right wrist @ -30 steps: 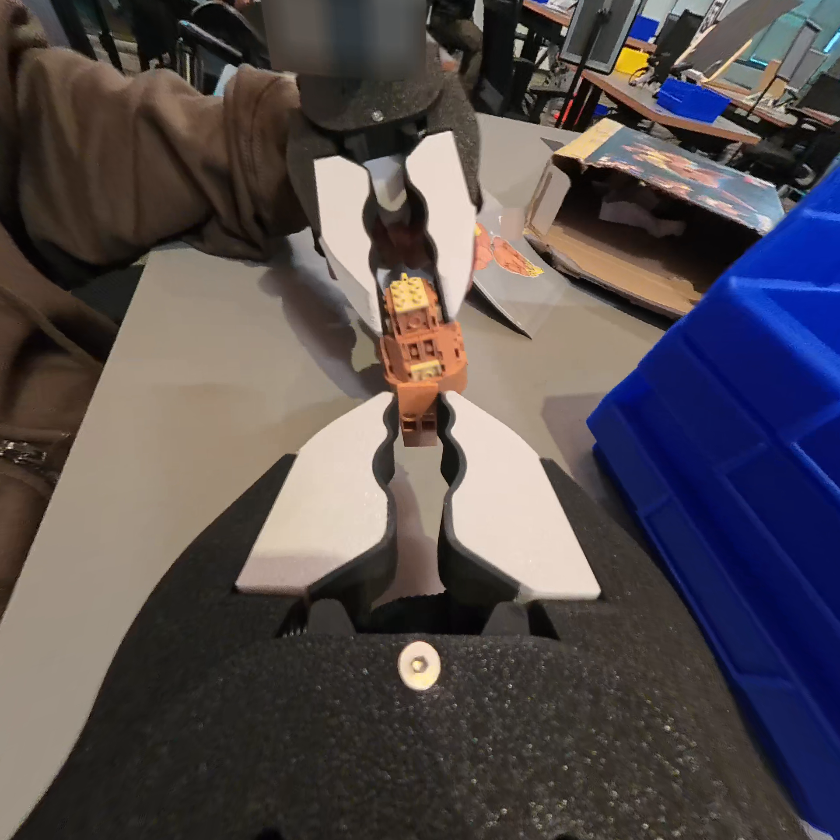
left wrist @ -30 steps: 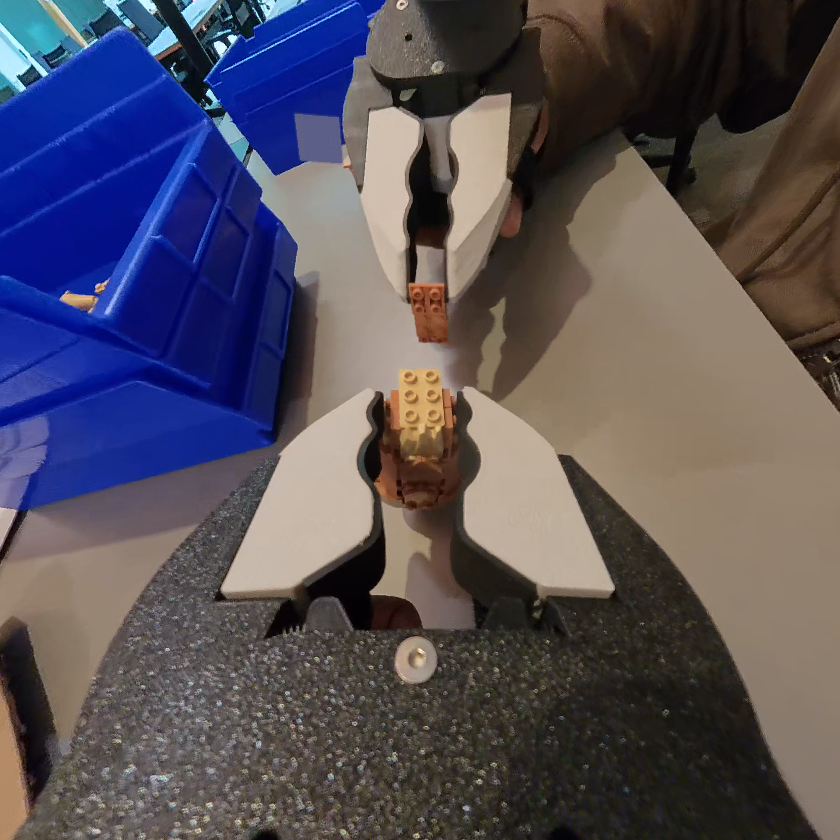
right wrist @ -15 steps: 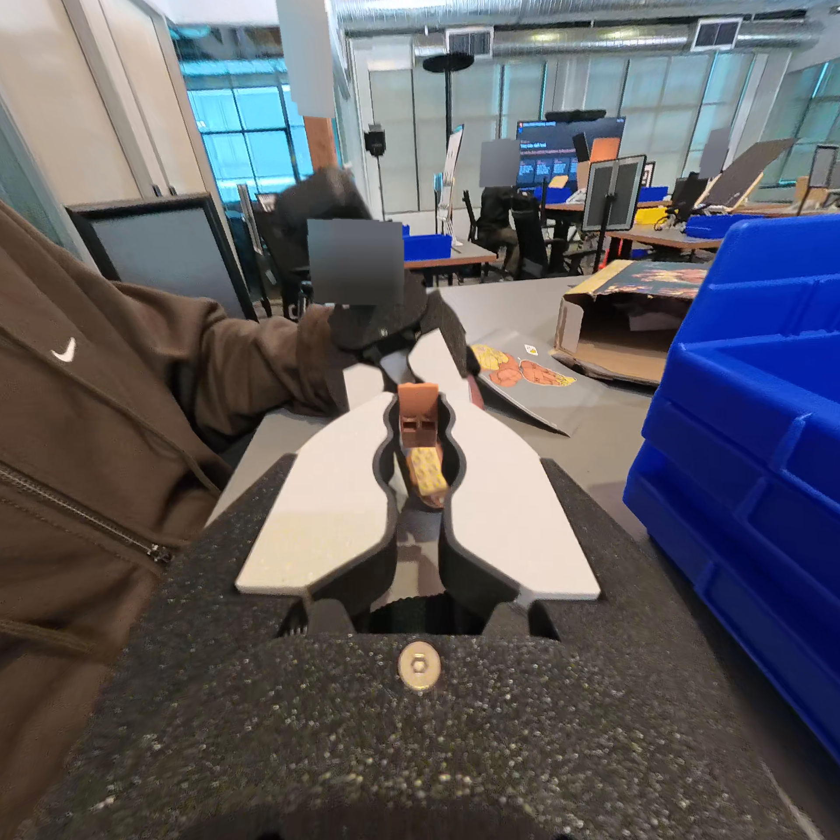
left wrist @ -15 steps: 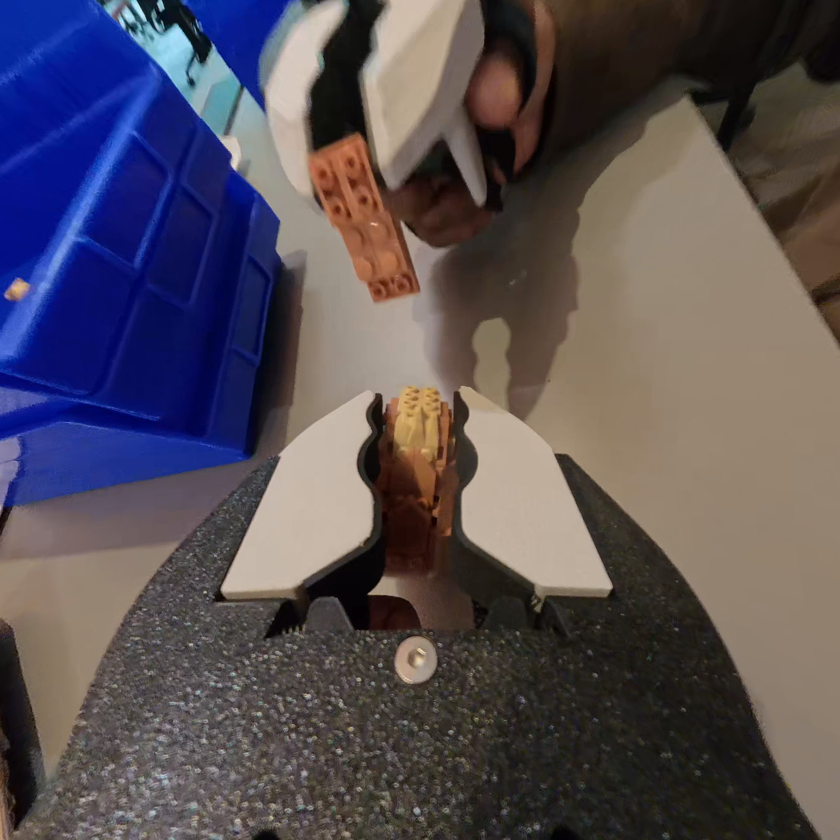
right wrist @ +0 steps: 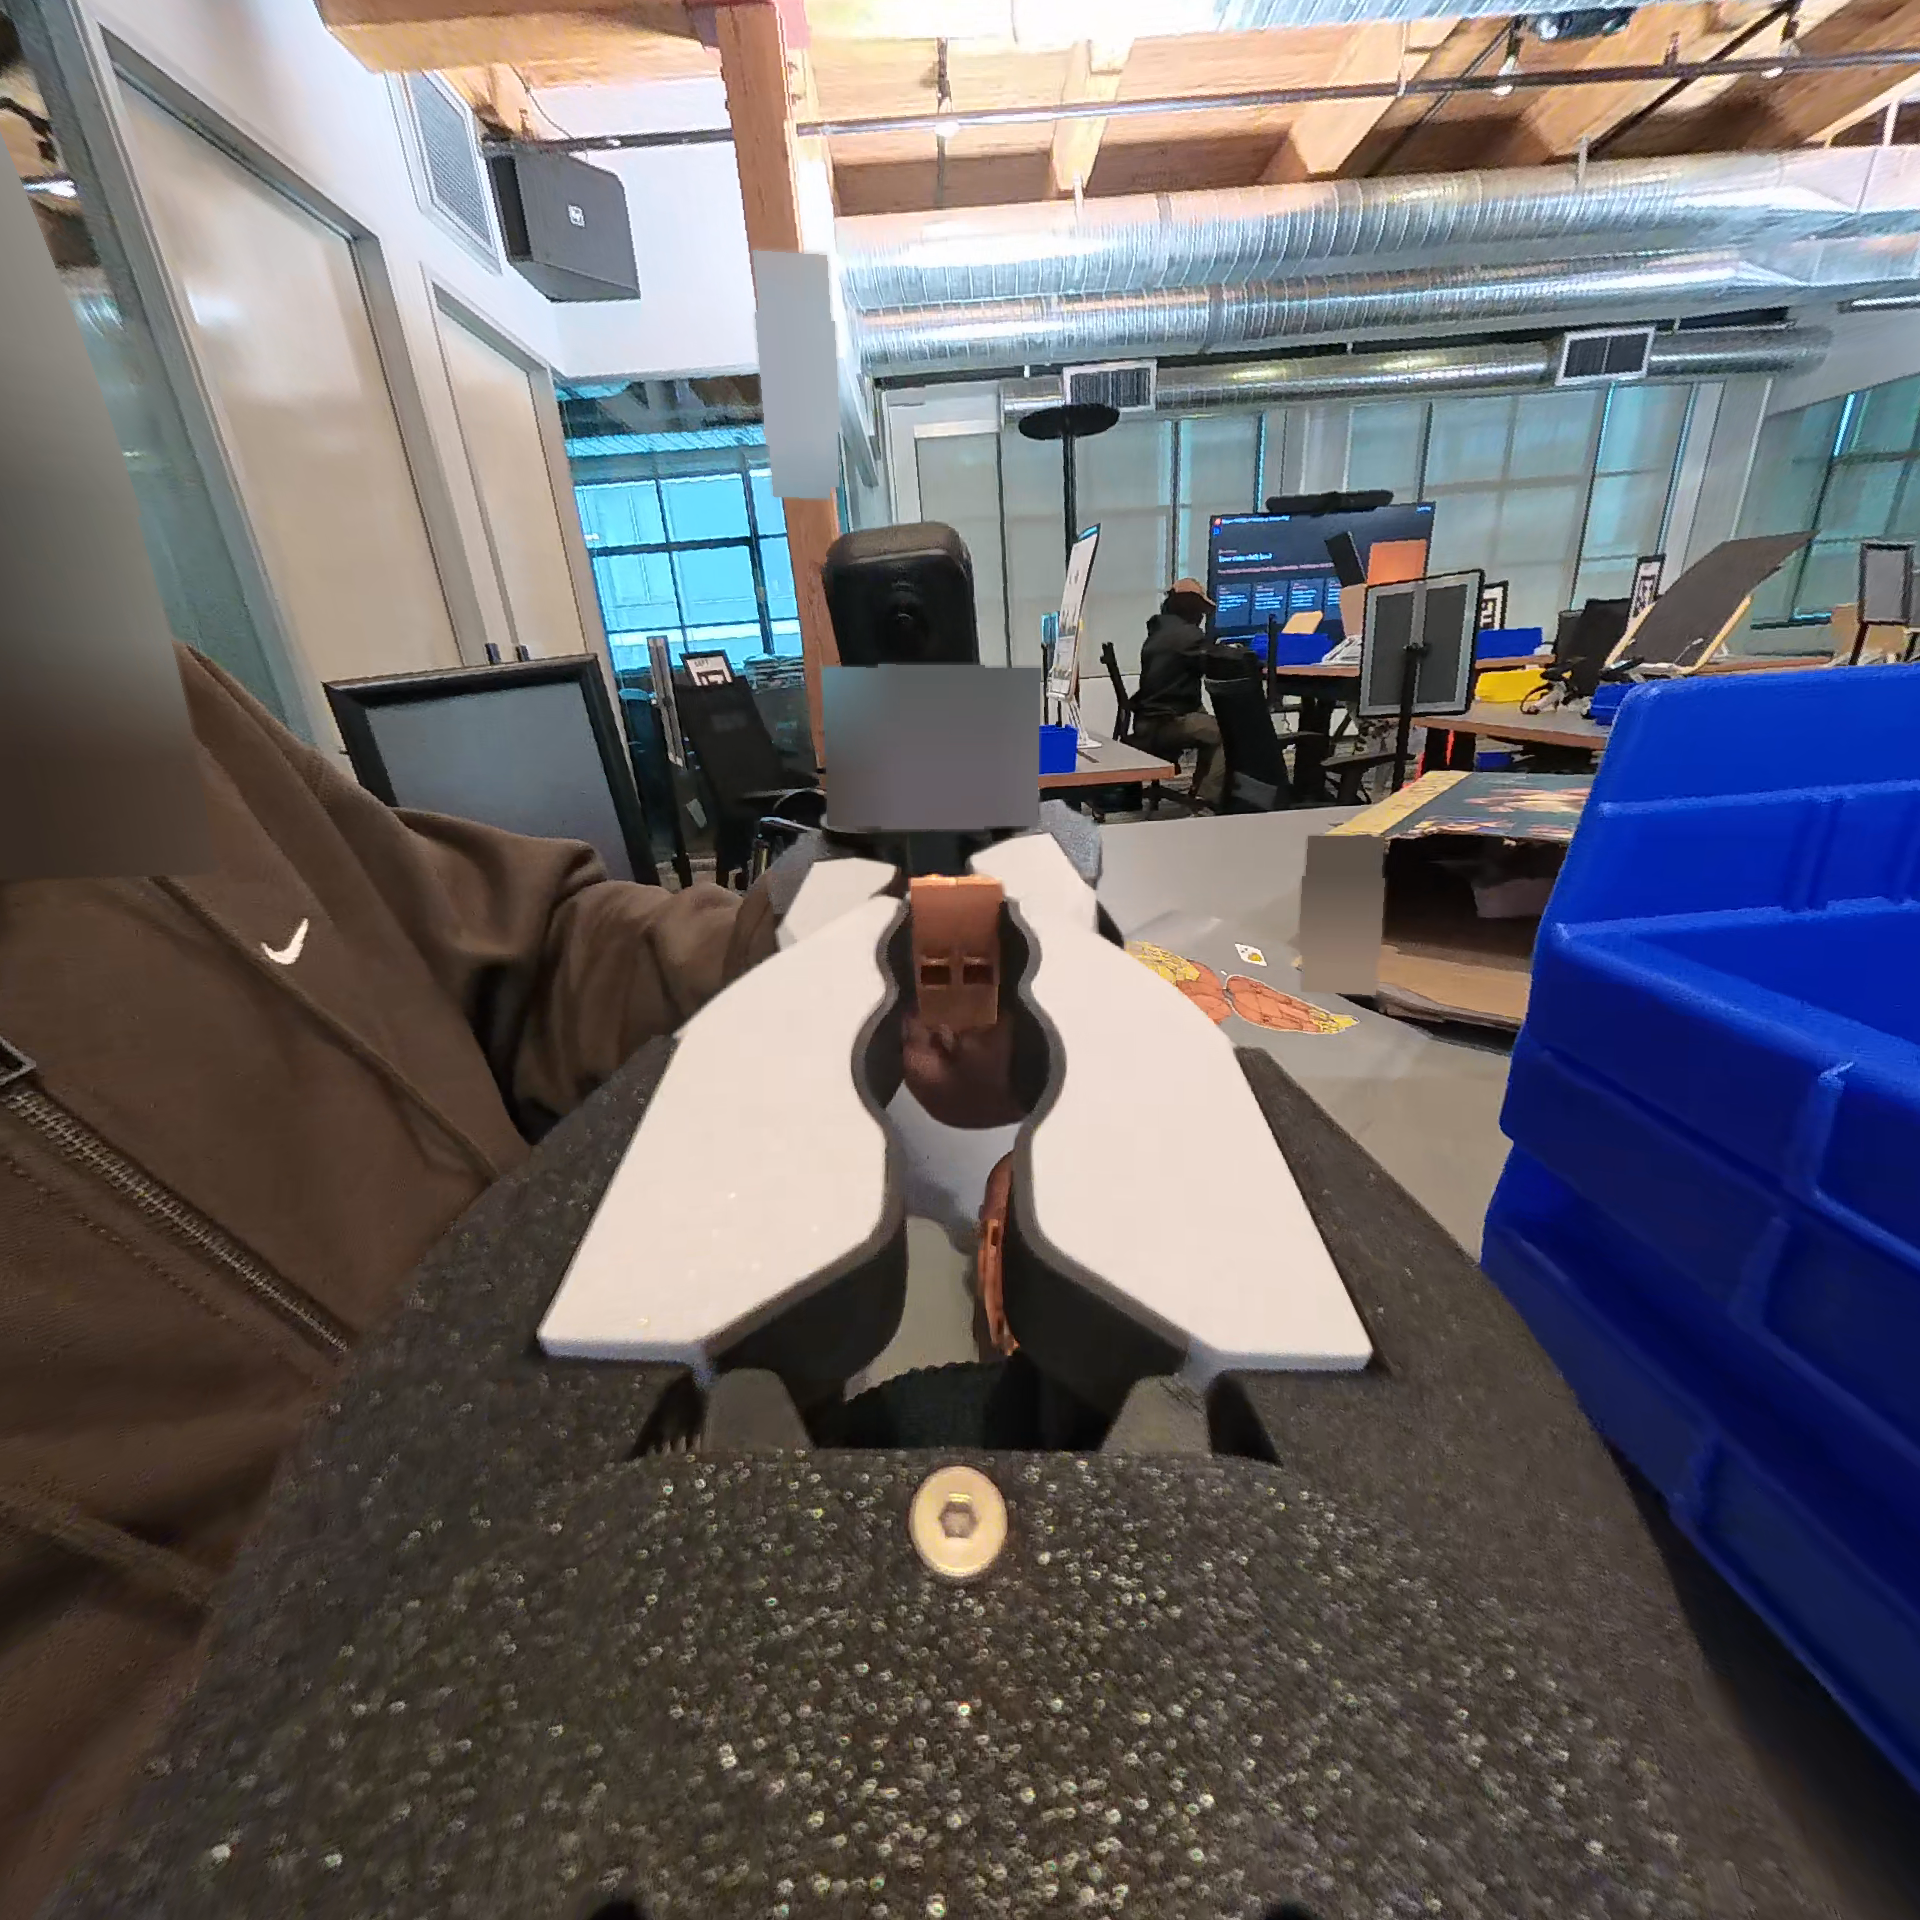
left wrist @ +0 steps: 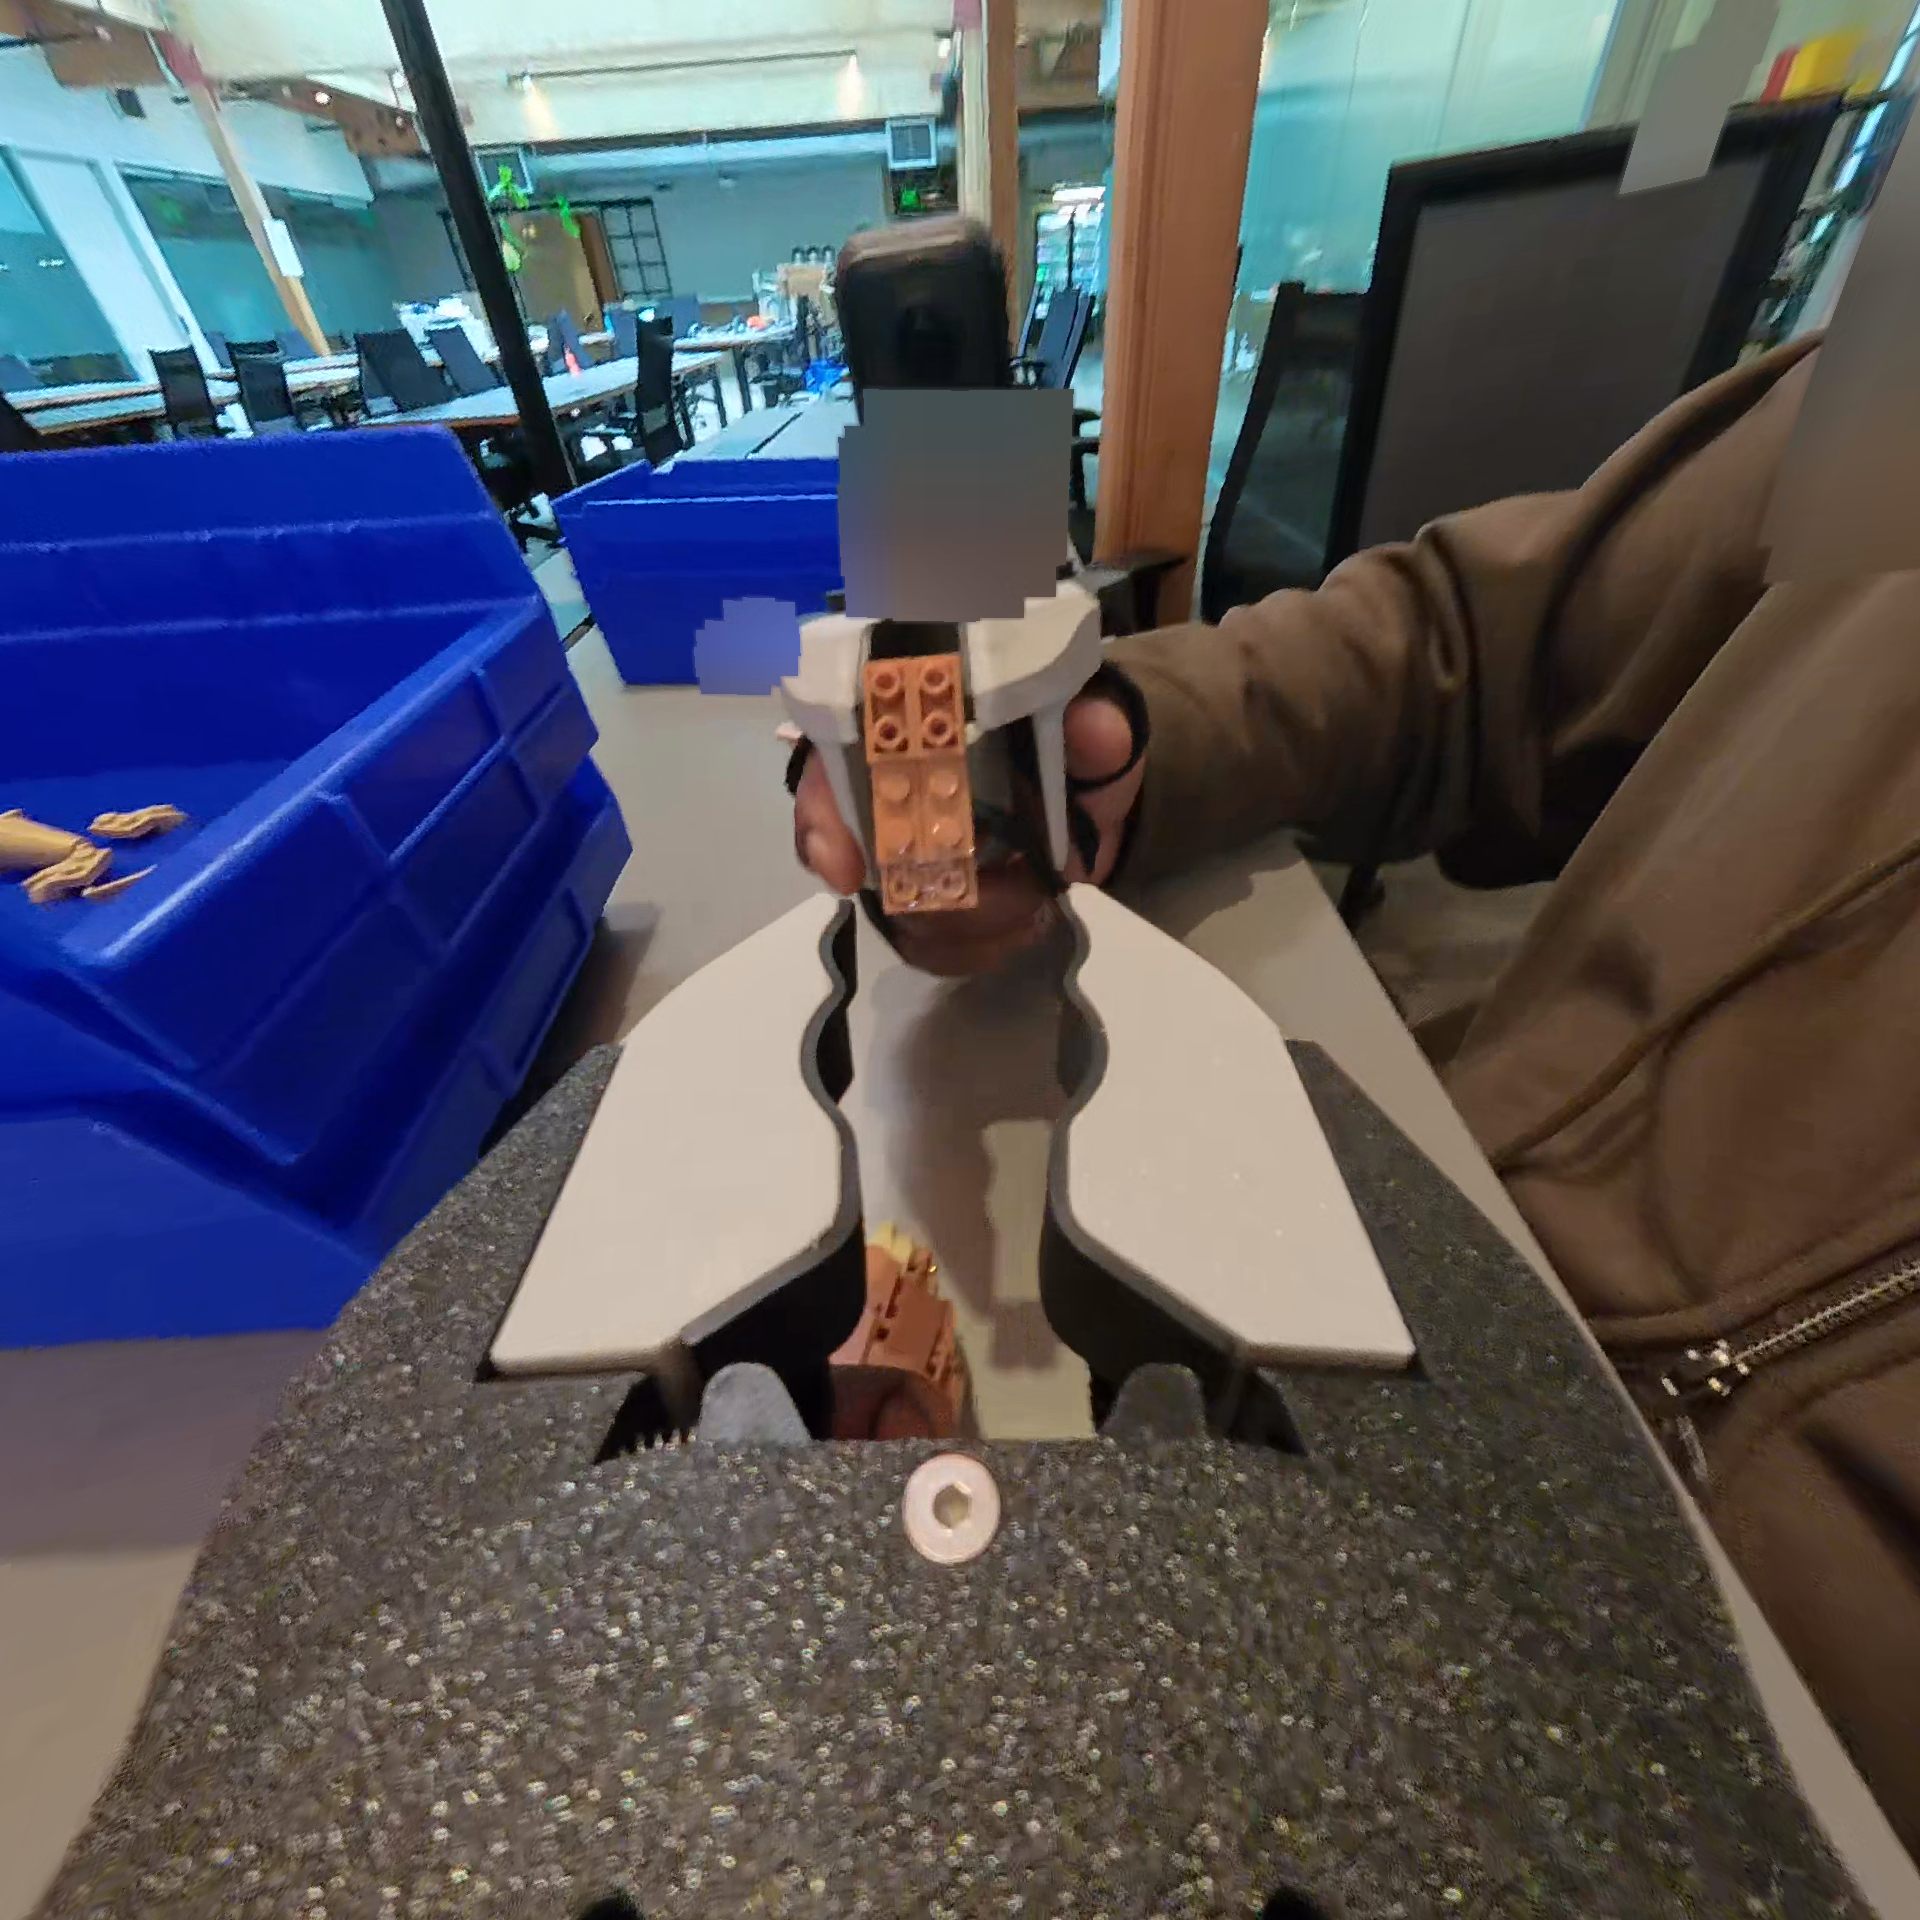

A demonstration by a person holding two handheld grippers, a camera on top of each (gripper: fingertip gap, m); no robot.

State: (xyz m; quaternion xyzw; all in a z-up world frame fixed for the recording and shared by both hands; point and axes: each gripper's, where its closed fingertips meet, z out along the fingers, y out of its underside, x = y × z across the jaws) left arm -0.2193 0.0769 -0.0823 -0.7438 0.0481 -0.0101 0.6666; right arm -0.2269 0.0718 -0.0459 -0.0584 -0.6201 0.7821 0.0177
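Both tongs have come up off the table since 1 s ago and now face each other level. The brick model has left the left tongs.

- brick strip (left wrist: 920, 790): orange-brown stud plate, two studs wide, long and narrow, clear end piece at the bottom. In the left wrist view I see its stud face hanging down, tilted toward me. In the right wrist view I see its underside, with two square holes.
- brick model (left wrist: 902, 1340): chunky brown build with a tan studded top. Only part of it shows.
- right gripper (right wrist: 954, 914): pinching the strip by its upper end, with the rest sticking out past the tips.
- left gripper (left wrist: 958, 920): fingers spread wide with nothing between them. Its tips sit just below the strip's free end, and I can't tell if they touch.
- The model sits low in the gap by the left finger roots, under the tongs. The right wrist view also catches a brown sliver of it under the right finger. I can't tell whether it rests on the grey table (left wrist: 665, 862).
- A hand (left wrist: 1101, 769) in a brown sleeve (left wrist: 1455, 665) grips the right tongs.
- A blue bin (left wrist: 343, 914) on the left side holds tan pieces (left wrist: 78, 852).
- A cardboard box (right wrist: 1455, 935) and a printed sheet (right wrist: 1236, 992) lie beyond.
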